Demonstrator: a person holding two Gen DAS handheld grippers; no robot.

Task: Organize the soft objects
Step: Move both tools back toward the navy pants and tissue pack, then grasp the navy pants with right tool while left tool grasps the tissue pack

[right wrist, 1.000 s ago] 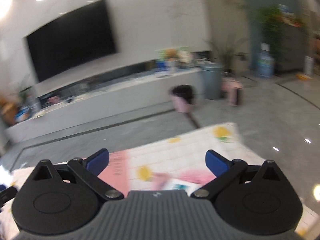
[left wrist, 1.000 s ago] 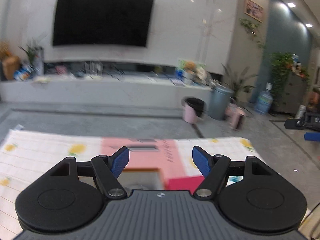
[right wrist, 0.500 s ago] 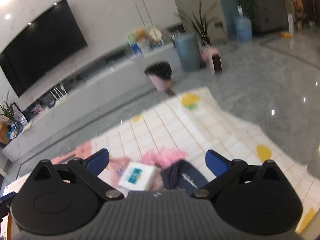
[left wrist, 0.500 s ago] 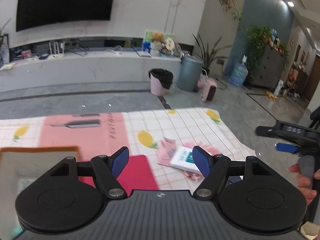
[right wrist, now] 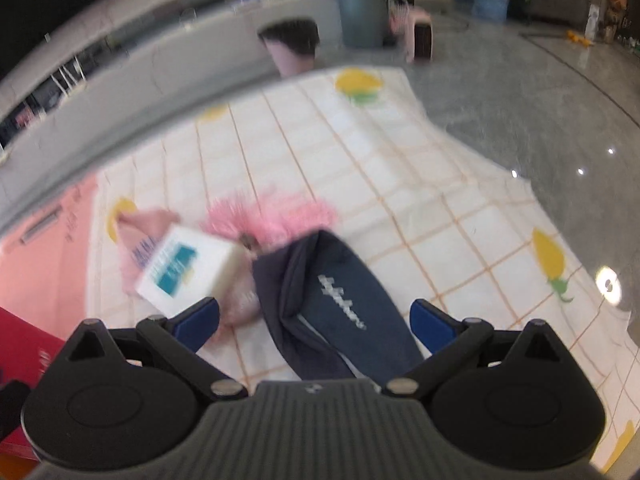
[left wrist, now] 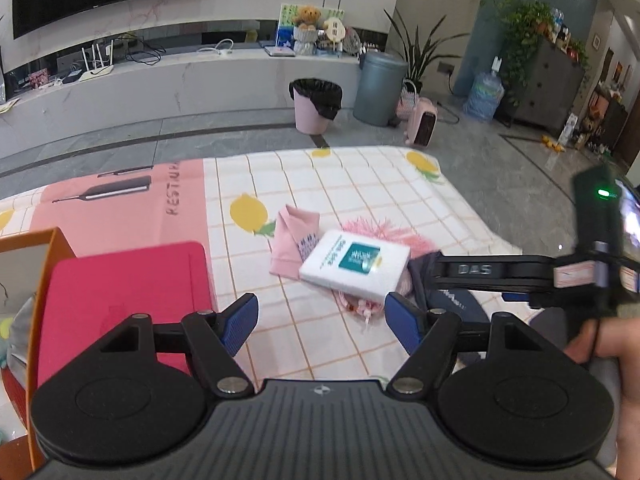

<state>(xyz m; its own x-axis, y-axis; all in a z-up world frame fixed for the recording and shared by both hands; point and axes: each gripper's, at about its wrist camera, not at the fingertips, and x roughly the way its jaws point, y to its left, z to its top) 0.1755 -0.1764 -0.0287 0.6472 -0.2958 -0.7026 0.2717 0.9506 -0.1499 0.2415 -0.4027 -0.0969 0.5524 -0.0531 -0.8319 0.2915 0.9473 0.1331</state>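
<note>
We see the navy fabric piece (right wrist: pixel 340 312) lying lengthwise toward us on the lemon-print checked cloth (right wrist: pixel 400 168), touching a fluffy pink item (right wrist: pixel 280 216) and a white box (left wrist: pixel 356 266) resting on folded pink cloth (left wrist: pixel 290 246). Our right claw (right wrist: pixel 314 322) hovers spread wide and empty above it; our left claw (left wrist: pixel 322 322) is likewise wide, empty. Both have dipped closer since half a second ago.

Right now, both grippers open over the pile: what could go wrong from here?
1. The white packet lies on the folded pink garment and pink fluffy item; pulling either could tip it.
2. The right gripper hangs over the navy fabric, close to the left gripper; they could collide.
3. The right view is blurred, so aim may drift.
</note>
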